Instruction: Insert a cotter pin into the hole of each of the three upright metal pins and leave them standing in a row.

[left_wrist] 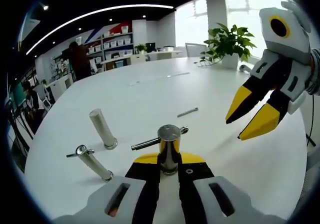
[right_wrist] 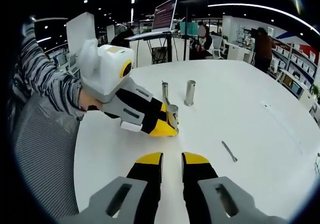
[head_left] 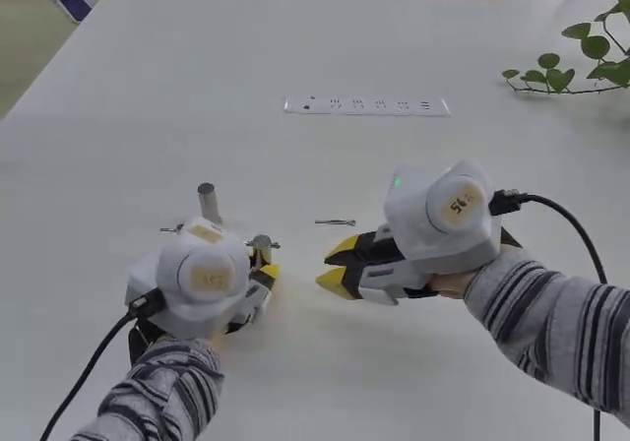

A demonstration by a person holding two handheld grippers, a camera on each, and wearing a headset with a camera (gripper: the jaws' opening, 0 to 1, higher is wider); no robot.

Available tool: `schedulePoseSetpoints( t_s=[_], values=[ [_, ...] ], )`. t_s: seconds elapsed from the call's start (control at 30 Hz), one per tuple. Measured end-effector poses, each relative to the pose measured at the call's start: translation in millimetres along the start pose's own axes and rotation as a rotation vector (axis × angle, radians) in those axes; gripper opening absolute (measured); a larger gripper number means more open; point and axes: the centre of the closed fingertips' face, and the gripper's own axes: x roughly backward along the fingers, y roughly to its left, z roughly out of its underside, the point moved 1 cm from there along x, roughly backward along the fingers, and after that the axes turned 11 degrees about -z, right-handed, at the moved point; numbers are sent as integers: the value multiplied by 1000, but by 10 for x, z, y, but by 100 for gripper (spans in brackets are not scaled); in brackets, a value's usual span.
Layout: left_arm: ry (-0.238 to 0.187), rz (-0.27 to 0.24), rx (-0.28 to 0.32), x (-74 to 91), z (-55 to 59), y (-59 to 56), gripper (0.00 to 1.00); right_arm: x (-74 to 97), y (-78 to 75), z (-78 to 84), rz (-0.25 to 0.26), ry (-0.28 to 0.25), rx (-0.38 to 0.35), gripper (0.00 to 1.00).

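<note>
Metal pin [left_wrist: 169, 143] looks stiff but tippy; my left gripper [left_wrist: 169, 160] clamps it low. My right gripper [right_wrist: 172, 160], fingers narrowly apart, empty, should pinch the light loose cotter pin [head_left: 336, 222] mid-shank off the worktop [head_left: 295, 47].

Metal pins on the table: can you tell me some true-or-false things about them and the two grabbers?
1. The left gripper is shut on the held pin. True.
2. All three metal pins have a cotter pin through them. False: the plain pin has none.
3. A loose cotter pin lies on the table. True.
4. The right gripper is carrying the loose cotter pin. False: its jaws are open and empty.
</note>
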Motion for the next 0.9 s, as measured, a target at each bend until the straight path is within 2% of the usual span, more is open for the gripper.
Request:
schedulePoseSetpoints(
  t_s=[0.17, 0.3, 0.9],
  values=[
    [-9, 2, 42, -61, -48, 18, 9, 9, -32, 52, 6, 4, -18, 10],
    [-7, 1, 50, -98, -58, 14, 9, 12, -43, 90, 10, 9, -32, 10],
    [-19, -26, 19, -122, -64, 1, 10, -23, -50, 86, 15, -7, -66, 10]
  ],
)
